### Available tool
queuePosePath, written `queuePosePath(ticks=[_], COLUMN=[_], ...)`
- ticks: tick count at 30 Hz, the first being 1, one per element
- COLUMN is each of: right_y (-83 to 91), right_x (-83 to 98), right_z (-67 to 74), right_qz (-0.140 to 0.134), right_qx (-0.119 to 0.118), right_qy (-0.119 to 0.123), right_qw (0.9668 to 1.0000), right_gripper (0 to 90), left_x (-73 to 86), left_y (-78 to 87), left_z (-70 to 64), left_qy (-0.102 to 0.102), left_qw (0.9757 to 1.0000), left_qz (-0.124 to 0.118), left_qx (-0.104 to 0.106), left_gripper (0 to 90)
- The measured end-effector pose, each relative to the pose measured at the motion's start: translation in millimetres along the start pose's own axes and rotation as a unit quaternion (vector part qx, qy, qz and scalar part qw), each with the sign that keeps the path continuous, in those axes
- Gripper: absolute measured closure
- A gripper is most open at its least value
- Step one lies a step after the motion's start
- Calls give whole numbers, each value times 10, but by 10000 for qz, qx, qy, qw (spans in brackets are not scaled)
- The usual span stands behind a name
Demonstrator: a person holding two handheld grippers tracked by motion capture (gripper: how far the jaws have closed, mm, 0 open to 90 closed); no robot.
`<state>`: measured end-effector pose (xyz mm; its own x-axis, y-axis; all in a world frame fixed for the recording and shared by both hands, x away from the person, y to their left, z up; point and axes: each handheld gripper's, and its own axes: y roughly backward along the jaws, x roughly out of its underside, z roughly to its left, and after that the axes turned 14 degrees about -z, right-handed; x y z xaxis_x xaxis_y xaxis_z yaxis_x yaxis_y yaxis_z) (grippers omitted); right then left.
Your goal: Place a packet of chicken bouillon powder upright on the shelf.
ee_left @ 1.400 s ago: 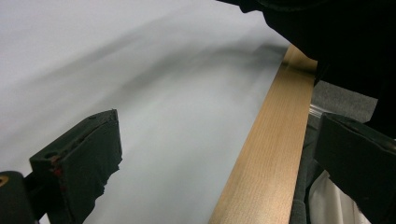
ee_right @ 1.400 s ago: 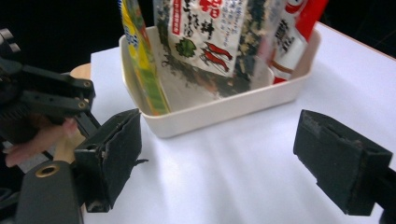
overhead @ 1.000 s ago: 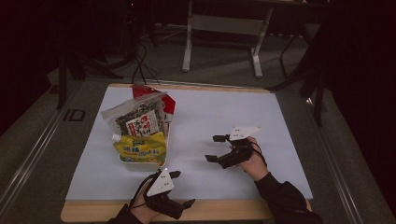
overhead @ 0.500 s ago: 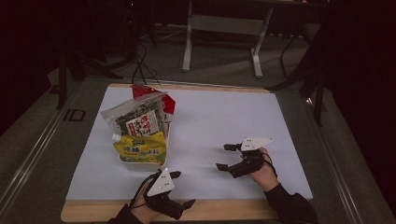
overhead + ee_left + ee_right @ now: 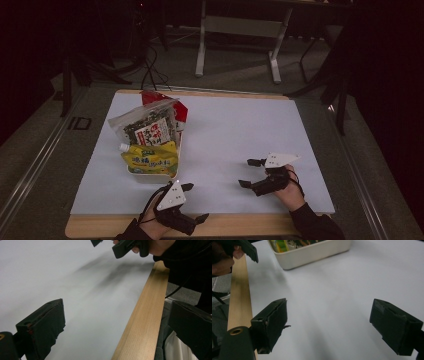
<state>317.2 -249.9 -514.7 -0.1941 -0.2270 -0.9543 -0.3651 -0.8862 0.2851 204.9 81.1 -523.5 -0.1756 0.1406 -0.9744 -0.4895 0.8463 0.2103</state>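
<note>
A shallow cream bin (image 5: 150, 172) sat near the left edge of the tabletop (image 5: 240, 125), well back from the front edge. It looked like smooth hard plastic with rounded corners. Crinkly packets stood in it: a yellow spouted pouch (image 5: 150, 157) in front, a clear seaweed bag (image 5: 145, 125) with a red-and-white label behind it, and a red packet (image 5: 160, 98) at the back.

The left hand-held gripper (image 5: 192, 202) lay at the front edge, just right of the bin, with its jaws wide apart and nothing between them; one jaw hung past the pale wooden rim (image 5: 142, 315). The tabletop carried a matte white sheet with the wood showing as a strip along its borders.

The right hand-held gripper (image 5: 252, 172) rested toward the front right corner, its jaws likewise spread wide and empty. Bare white surface ran between the two grippers and across the whole middle and far right.
</note>
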Motion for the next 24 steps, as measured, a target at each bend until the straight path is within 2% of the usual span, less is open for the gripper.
queuePosePath(ticks=[6, 12, 18, 24], right_y=[49, 76, 75, 67], right_x=[119, 172, 200, 213], right_z=[13, 4, -30, -49], right_qz=[58, 71, 61, 124], right_qx=[37, 122, 118, 153], right_qy=[-34, 18, -64, -38], right_qw=[10000, 9999, 9999, 9998], right_gripper=[141, 140, 143, 144], left_x=[11, 20, 48, 55], left_y=[-2, 6, -13, -17], left_z=[-1, 1, 6, 11], left_qy=[1, -11, -26, -40], left_qw=[10000, 10000, 10000, 9999], left_qz=[7, 24, 66, 90], left_qx=[9, -14, -31, -35], left_gripper=[26, 26, 26, 26])
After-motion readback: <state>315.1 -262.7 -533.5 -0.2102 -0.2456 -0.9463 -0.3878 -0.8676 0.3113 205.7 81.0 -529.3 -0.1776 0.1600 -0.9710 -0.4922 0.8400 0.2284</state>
